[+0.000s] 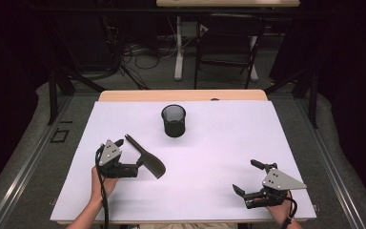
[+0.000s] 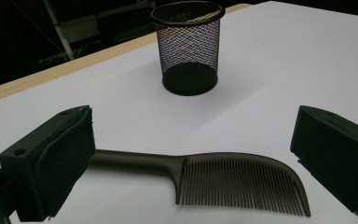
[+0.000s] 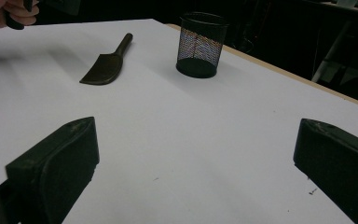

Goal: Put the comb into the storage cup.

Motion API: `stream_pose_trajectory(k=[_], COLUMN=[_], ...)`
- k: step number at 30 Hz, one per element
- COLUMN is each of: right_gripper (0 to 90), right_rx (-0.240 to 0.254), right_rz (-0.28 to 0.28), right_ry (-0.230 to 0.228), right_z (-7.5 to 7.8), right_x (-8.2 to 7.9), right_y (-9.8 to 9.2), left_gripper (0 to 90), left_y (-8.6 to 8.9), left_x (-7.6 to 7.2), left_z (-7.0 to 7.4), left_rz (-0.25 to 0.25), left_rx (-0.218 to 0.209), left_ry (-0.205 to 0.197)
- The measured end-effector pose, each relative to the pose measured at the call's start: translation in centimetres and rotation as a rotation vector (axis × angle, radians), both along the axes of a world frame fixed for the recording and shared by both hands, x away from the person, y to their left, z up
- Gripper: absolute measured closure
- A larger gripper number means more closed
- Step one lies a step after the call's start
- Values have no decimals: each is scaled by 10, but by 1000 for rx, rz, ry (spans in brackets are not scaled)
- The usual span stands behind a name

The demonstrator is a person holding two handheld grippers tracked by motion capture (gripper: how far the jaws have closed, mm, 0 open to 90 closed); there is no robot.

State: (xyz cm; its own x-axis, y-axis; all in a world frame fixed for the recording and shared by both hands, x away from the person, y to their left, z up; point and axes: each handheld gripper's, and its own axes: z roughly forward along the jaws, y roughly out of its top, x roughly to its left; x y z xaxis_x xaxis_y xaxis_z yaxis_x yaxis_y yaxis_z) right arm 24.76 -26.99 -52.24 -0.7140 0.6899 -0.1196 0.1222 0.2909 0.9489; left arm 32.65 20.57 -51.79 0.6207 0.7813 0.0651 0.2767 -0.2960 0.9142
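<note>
A dark comb [image 1: 148, 161] lies flat on the white table top, handle pointing away from me. My left gripper [image 1: 130, 153] is open and straddles it: in the left gripper view the comb [image 2: 223, 184] stretches between the two spread jaws, its handle running behind the left one. A black mesh cup [image 1: 174, 120] stands upright at mid-table, farther back; it is also in the left gripper view [image 2: 189, 46]. My right gripper [image 1: 246, 176] hovers open near the front right, holding nothing. From the right gripper [image 3: 196, 140] the comb [image 3: 103, 65] and the cup [image 3: 200, 44] sit far ahead.
The white table top [image 1: 219, 138] ends in a wooden strip [image 1: 181, 95] at the back. Beyond it stand a dark chair [image 1: 226, 47] and a white desk leg [image 1: 178, 47] among floor cables. The hand on the left gripper [image 3: 9, 11] appears at top left.
</note>
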Motion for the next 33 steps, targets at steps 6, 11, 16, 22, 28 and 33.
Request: stream_pose_trajectory(k=[6, 11, 16, 22, 28, 33], right_gripper=[0, 0, 0, 0, 0, 0], right_rx=[0, -4, -2, -4, -2, -4], right_rz=[0, 0, 0, 0, 2, 1], right_ry=[3, -2, 10, 8, 6, 7], right_z=[0, 0, 0, 0, 0, -1], right_x=[0, 0, 0, 1, 0, 1], right_y=[-1, -1, 0, 0, 0, 0], left_gripper=[0, 0, 0, 0, 0, 0], left_y=[-4, -5, -5, -4, -3, -4], left_x=[8, 12, 19, 26, 36, 46], left_z=[0, 1, 4, 5, 7, 6], left_rz=[11, 17, 29, 43, 59, 66], left_rx=[12, 16, 20, 26, 29, 45], left_ry=[6, 4, -1, -1, -5, 4])
